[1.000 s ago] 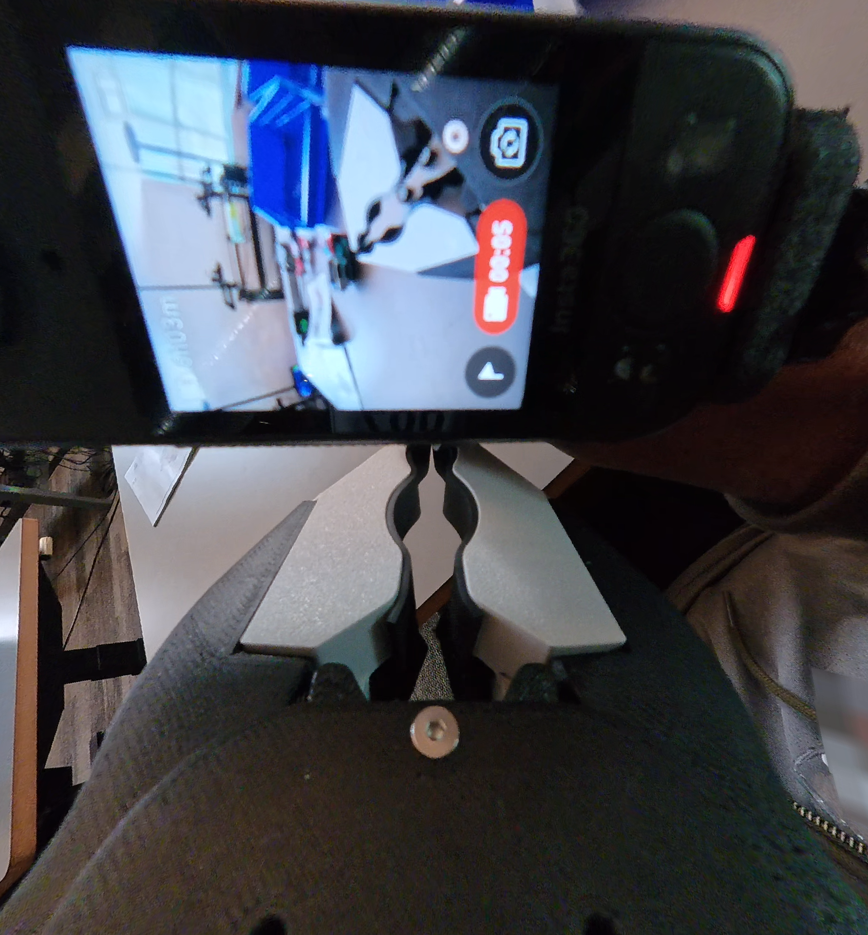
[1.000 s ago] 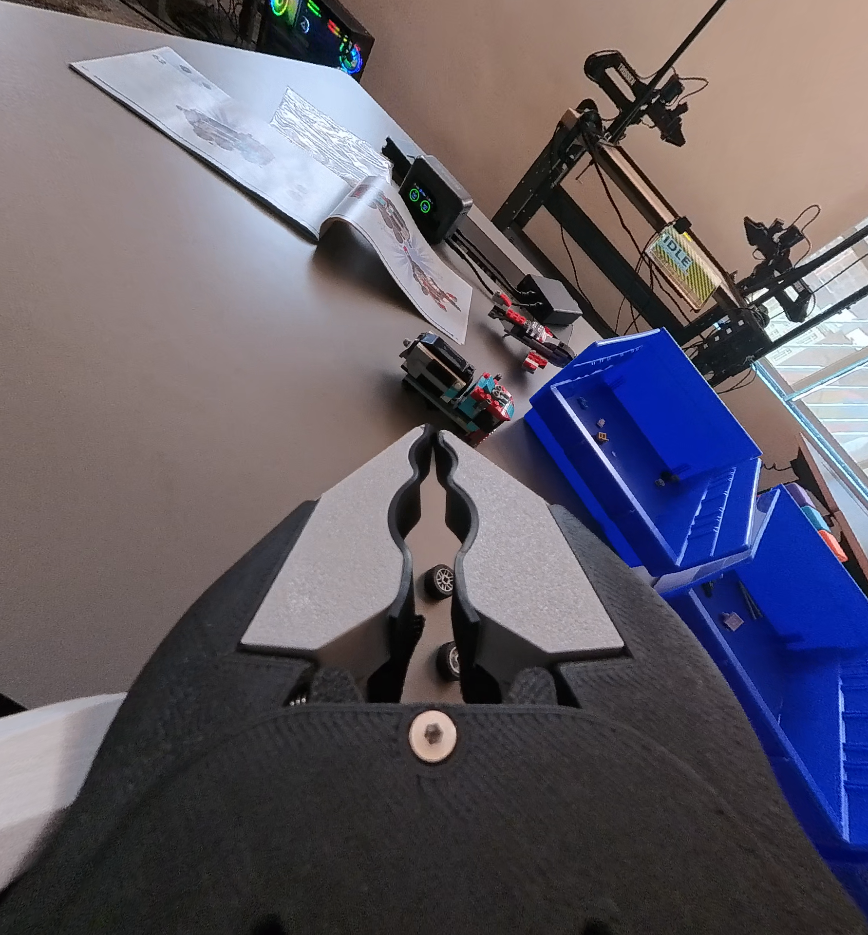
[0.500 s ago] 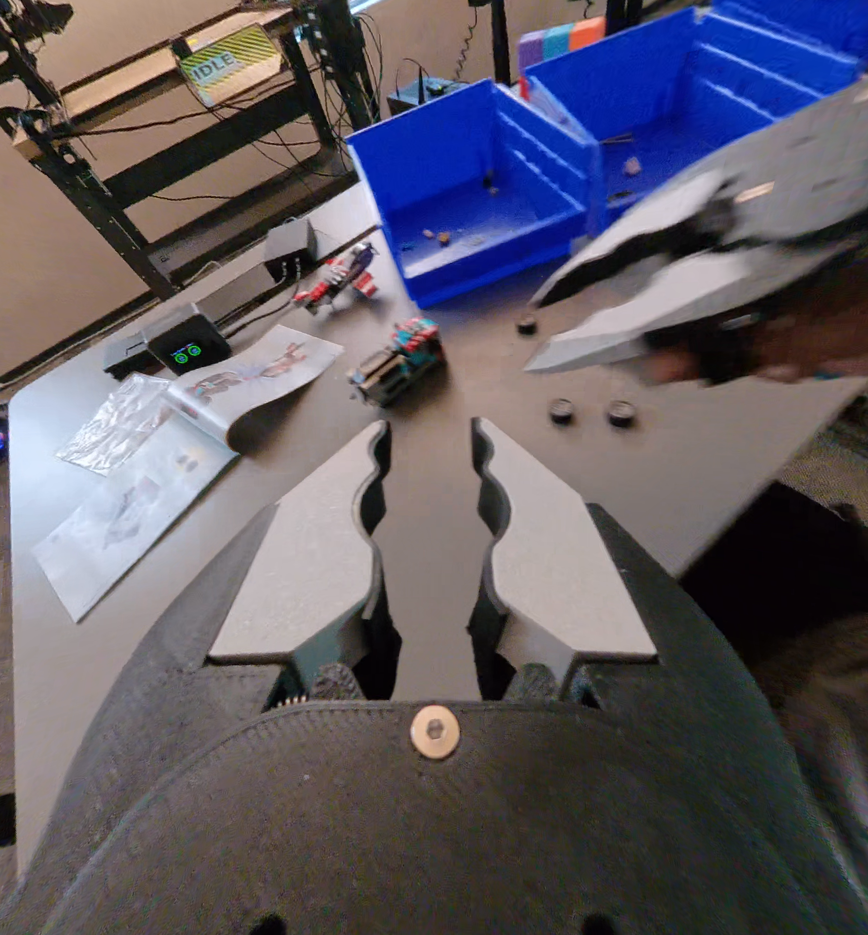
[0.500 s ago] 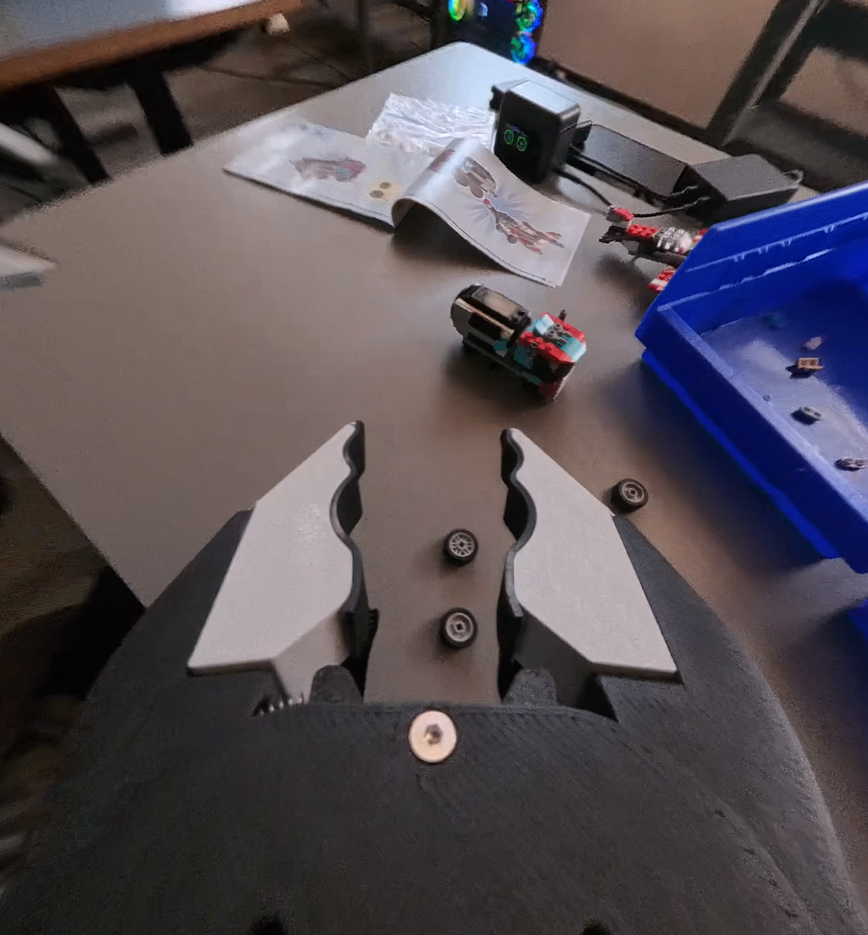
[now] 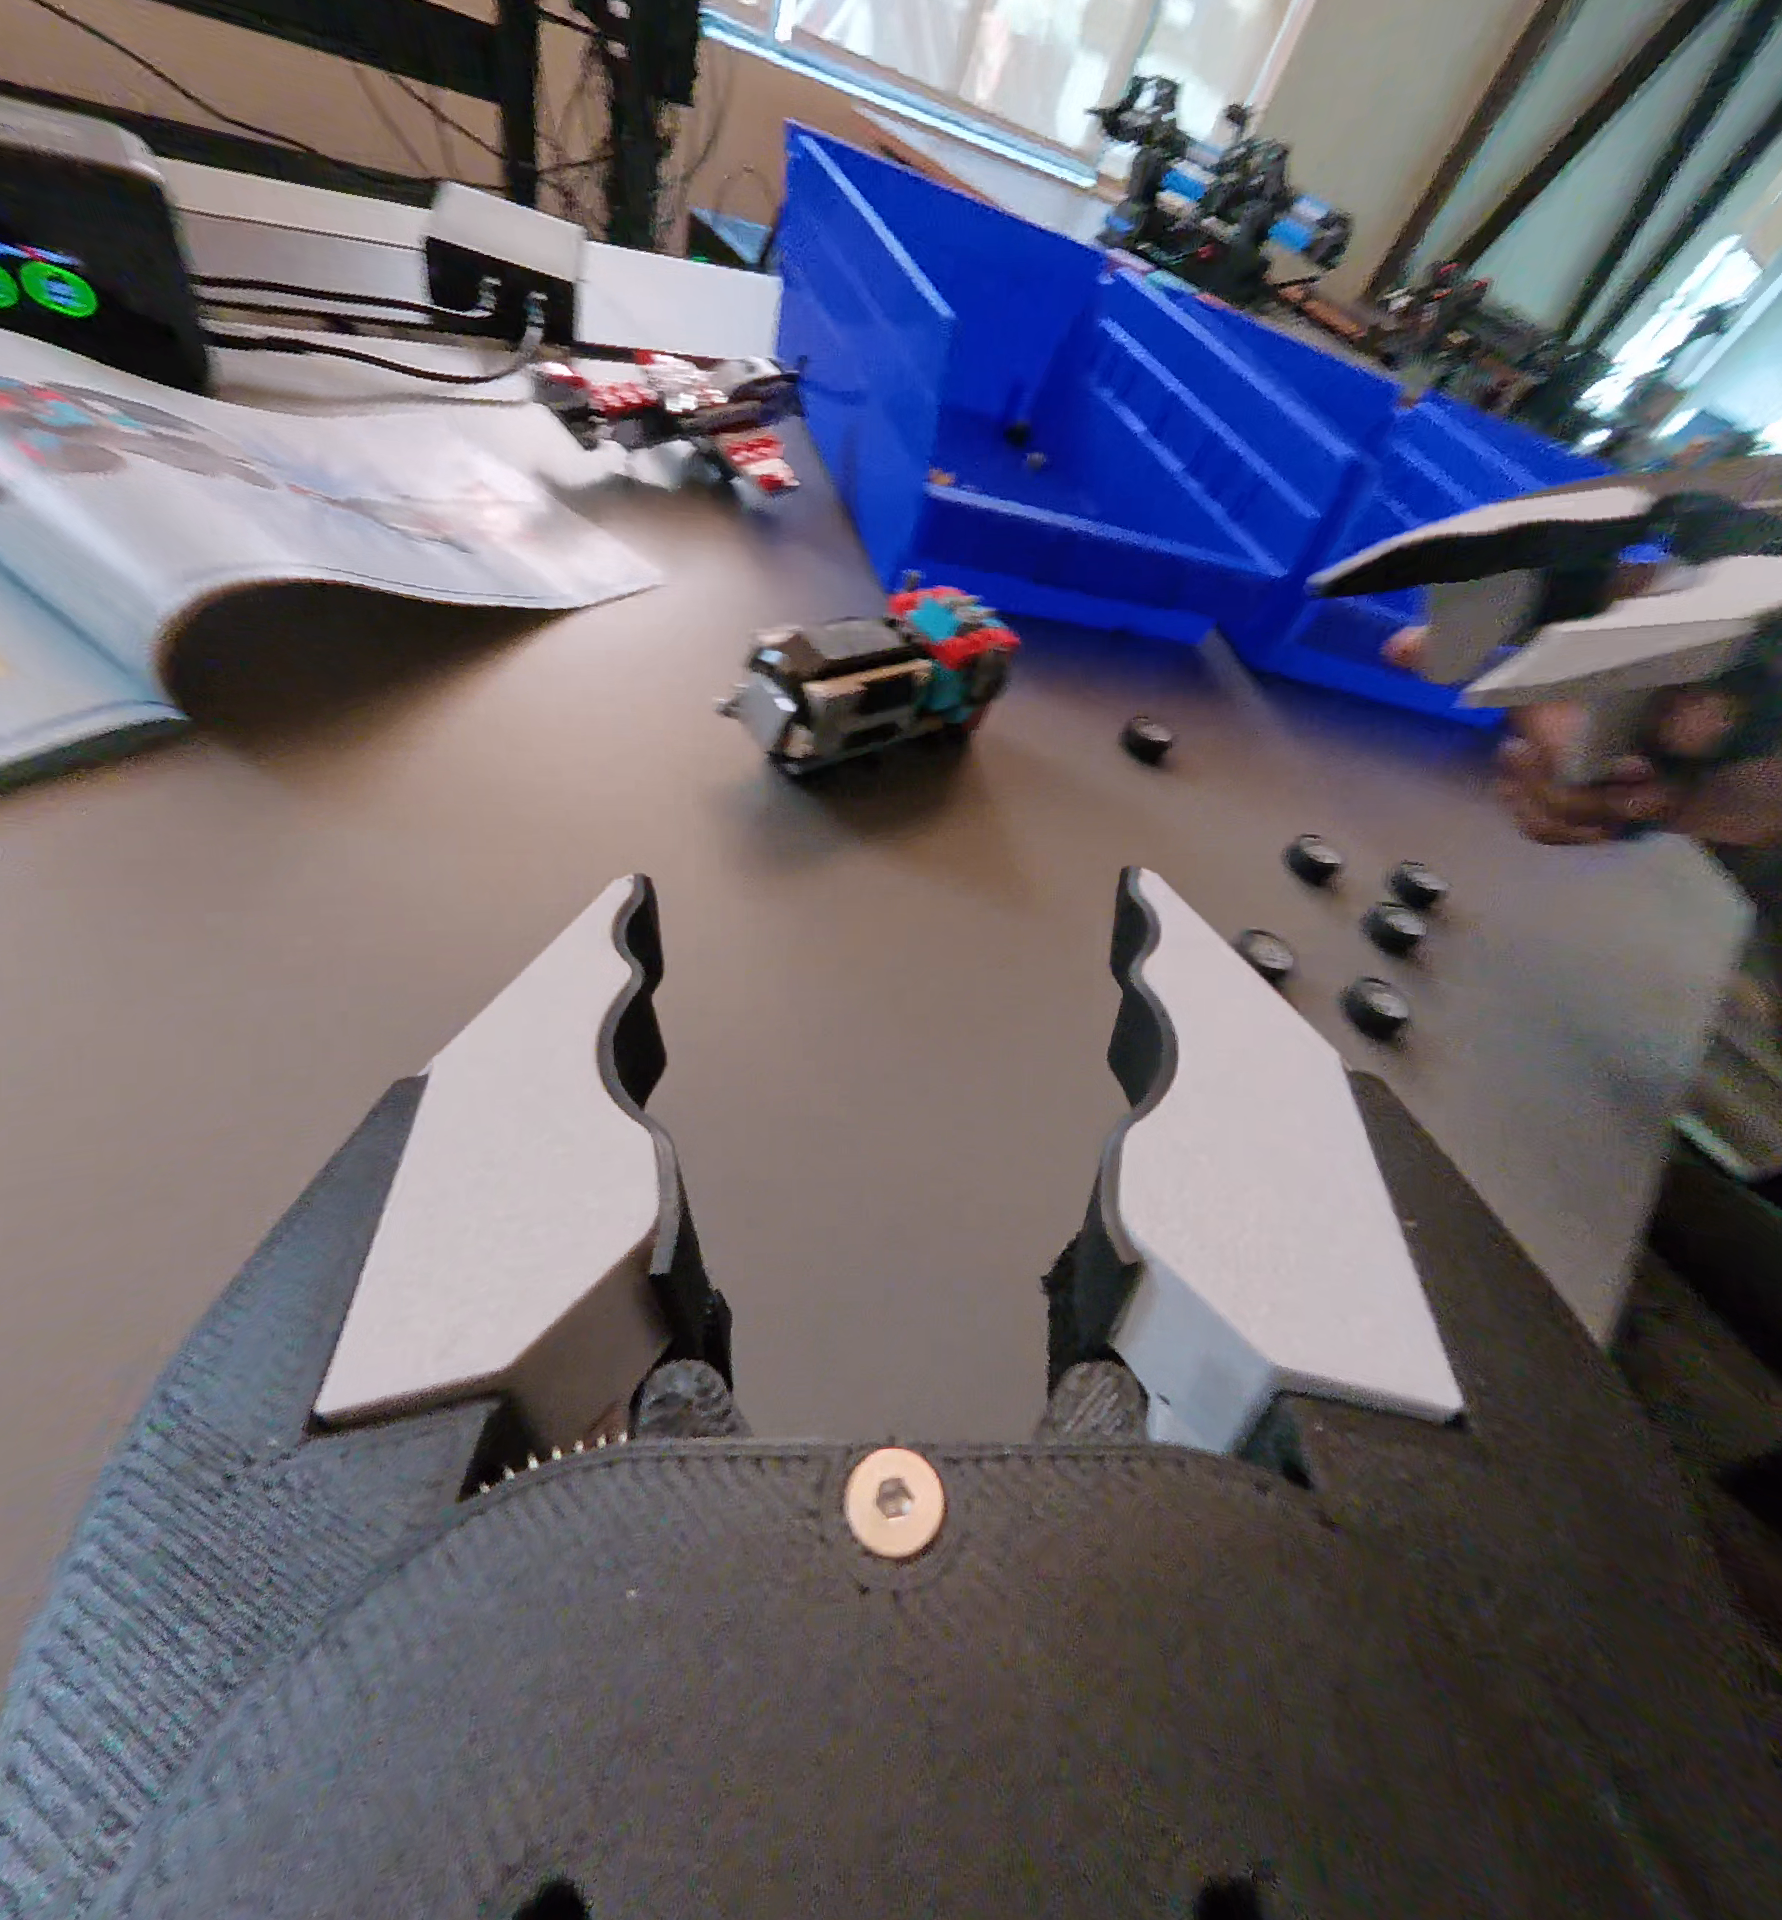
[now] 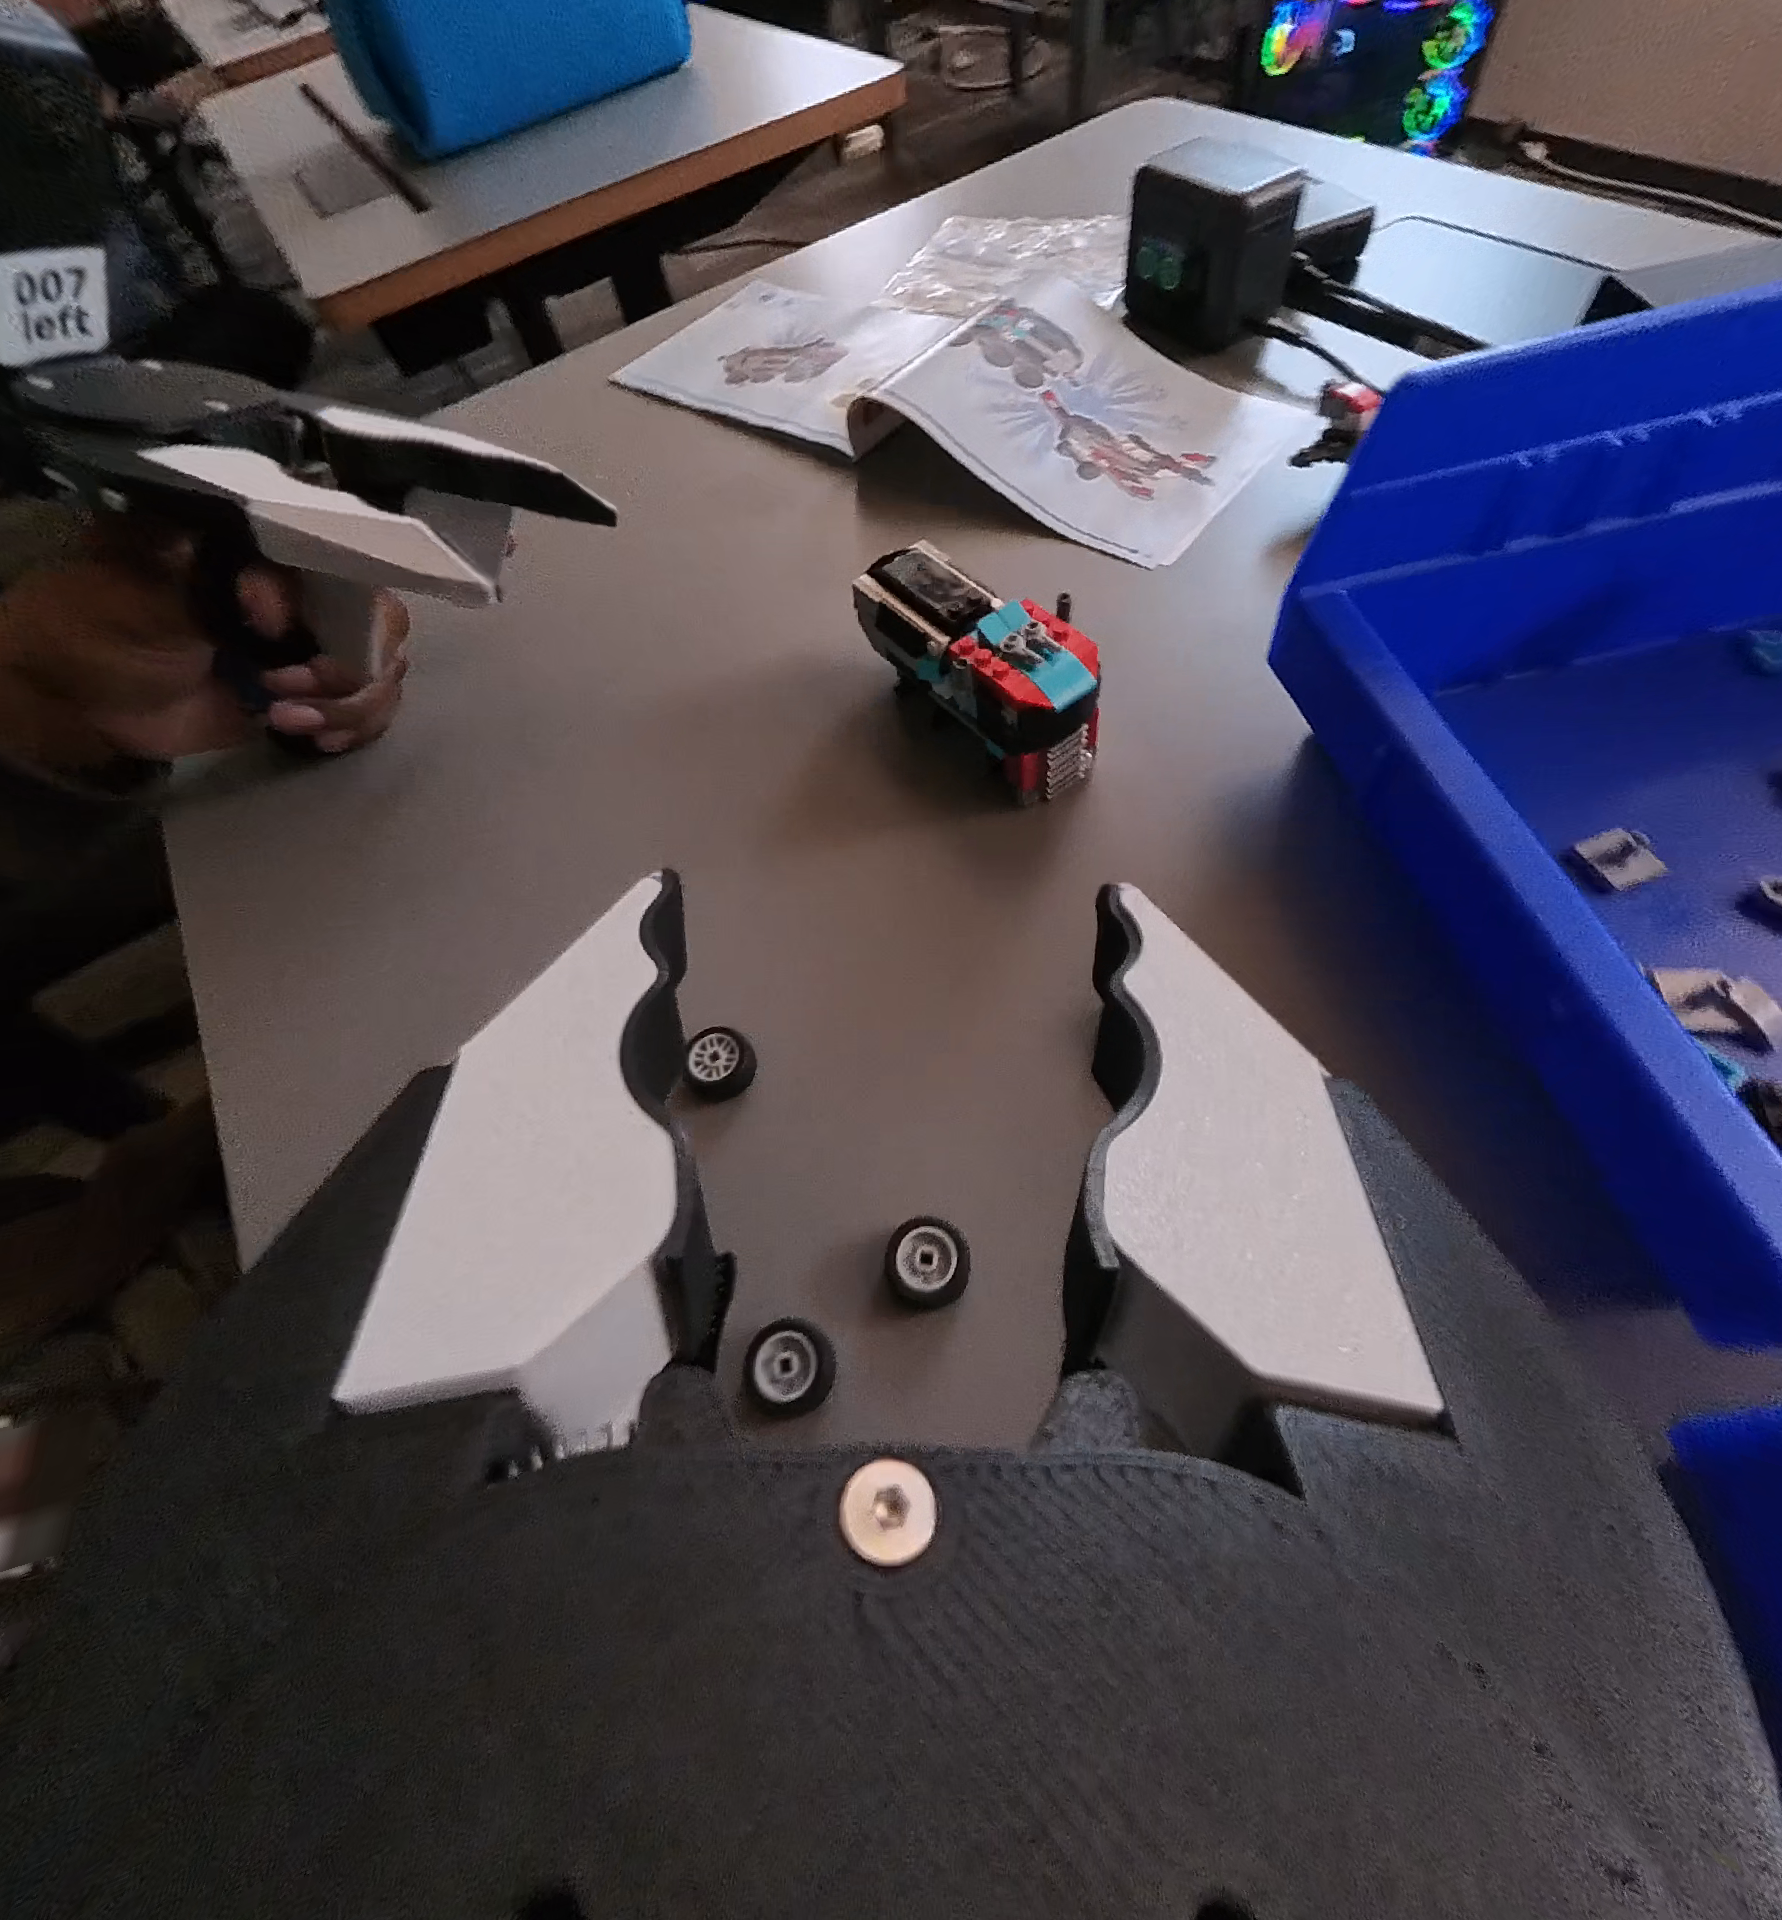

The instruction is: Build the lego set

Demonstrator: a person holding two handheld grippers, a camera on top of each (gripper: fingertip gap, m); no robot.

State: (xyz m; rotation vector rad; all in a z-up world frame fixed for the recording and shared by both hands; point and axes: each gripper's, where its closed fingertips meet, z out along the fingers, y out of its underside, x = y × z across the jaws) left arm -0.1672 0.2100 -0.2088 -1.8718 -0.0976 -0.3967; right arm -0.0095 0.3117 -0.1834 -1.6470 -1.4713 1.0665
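Observation:
A small brick-built truck body [image 5: 871, 675] in black, red and teal stands on the dark table [image 5: 243, 935]; it also shows in the right wrist view [image 6: 980, 670]. Several loose black wheels [image 5: 1375, 925] lie to its right, and three of them [image 6: 926, 1259] show between and under my right fingers. My left gripper [image 5: 882, 904] is open and empty, above the table short of the truck. My right gripper [image 6: 887, 899] is open and empty, above the wheels. Each gripper shows in the other's view, the right one [image 5: 1583, 592] and the left one [image 6: 399, 499].
Blue bins [image 6: 1552, 831] holding small parts stand at the right. An open instruction booklet [image 6: 1053, 416], a black box with green lights [image 6: 1209, 239], cables and a second red brick model [image 5: 679, 410] lie beyond the truck. The table's near edge [image 6: 201, 1039] is at the left.
Both grippers went from shut to wide open. The left view swung from a phone screen close up to the table. The right gripper moved over the wheels.

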